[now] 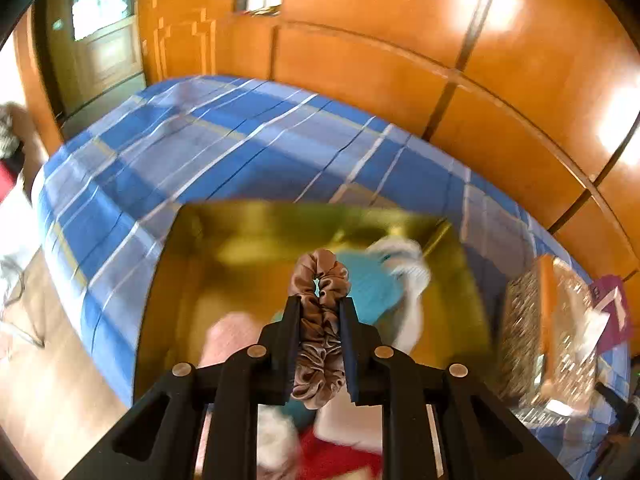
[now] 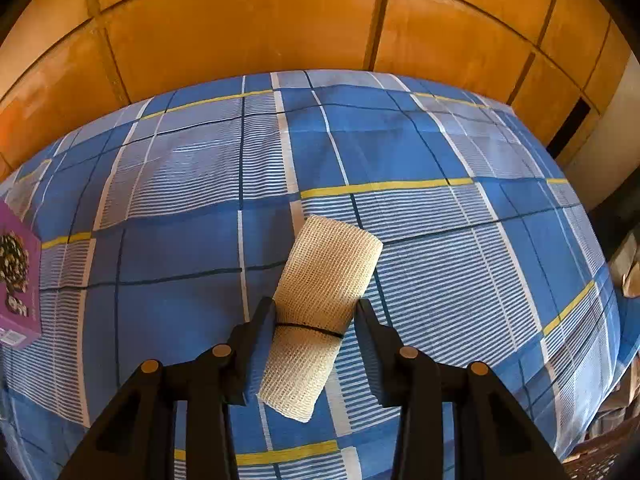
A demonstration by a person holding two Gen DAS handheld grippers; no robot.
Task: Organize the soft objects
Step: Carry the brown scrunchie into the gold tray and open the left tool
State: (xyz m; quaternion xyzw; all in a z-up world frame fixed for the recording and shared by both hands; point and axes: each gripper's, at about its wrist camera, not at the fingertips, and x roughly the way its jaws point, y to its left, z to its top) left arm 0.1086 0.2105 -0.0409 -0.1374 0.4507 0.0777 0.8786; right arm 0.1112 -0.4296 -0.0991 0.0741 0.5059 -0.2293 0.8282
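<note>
Satin scrunchie (image 1: 320,320) clenched in left hand-held gripper (image 1: 319,304), centre frame above gold box (image 1: 224,240); bandage roll (image 2: 320,304) gripped by right hand-held gripper (image 2: 316,306). Next, probably: release scrunchie into box.

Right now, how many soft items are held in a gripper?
2: a brown scrunchie in the left hand-held gripper above the gold box; a bandage roll in the right hand-held gripper.

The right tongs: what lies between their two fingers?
In the right wrist view, a cream mesh bandage roll with a black band lies between the right tongs' fingers, tilted, over the blue checked bedsheet.
</note>
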